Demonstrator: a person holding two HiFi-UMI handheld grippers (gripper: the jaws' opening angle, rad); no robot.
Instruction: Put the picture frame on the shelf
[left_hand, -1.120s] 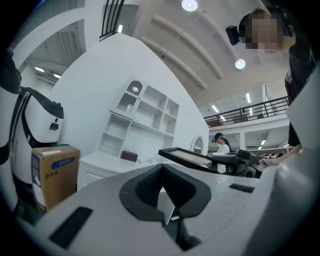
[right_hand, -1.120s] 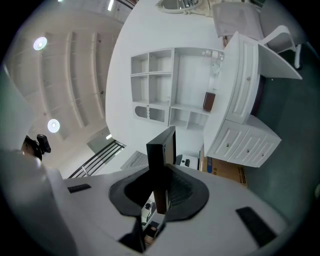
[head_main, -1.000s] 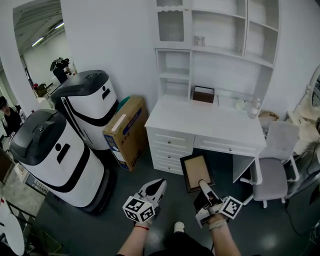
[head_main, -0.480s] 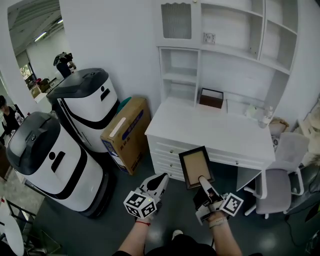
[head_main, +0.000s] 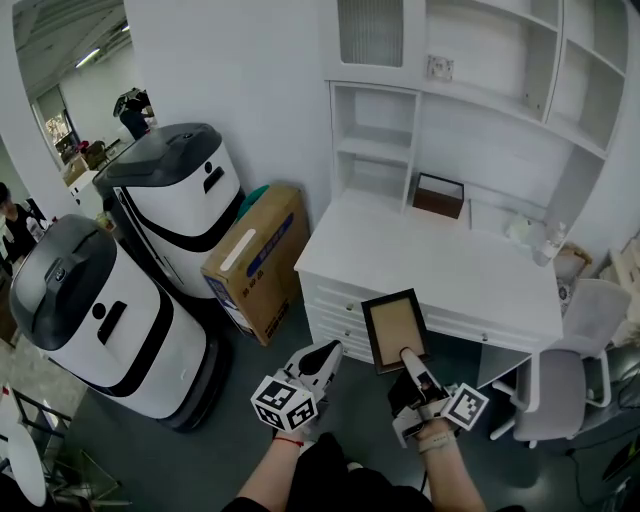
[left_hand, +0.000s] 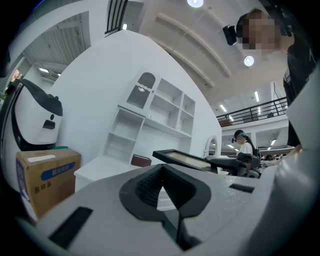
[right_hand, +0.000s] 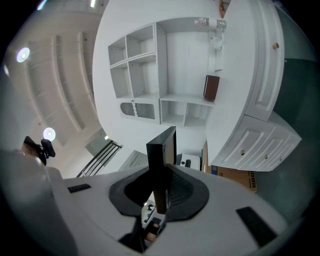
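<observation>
Gripping the picture frame by its lower edge, the right gripper has its jaws closed narrowly on the dark rim. The right gripper view shows that rim standing edge-on between the two pads. The frame is held in the air, face up toward the head camera. In that view it lies over the front edge of the white desk, above the drawers, and it touches neither. The left gripper hangs beside it, nearer the desk's left front corner. Its jaws meet at the tips with nothing between them, as the left gripper view shows. The white shelf unit rises from the back edge of the desktop. A small brown thing leans at that back edge, perhaps another frame, though it is too small to be sure. A cardboard box stands on the floor against the desk's left side.
</observation>
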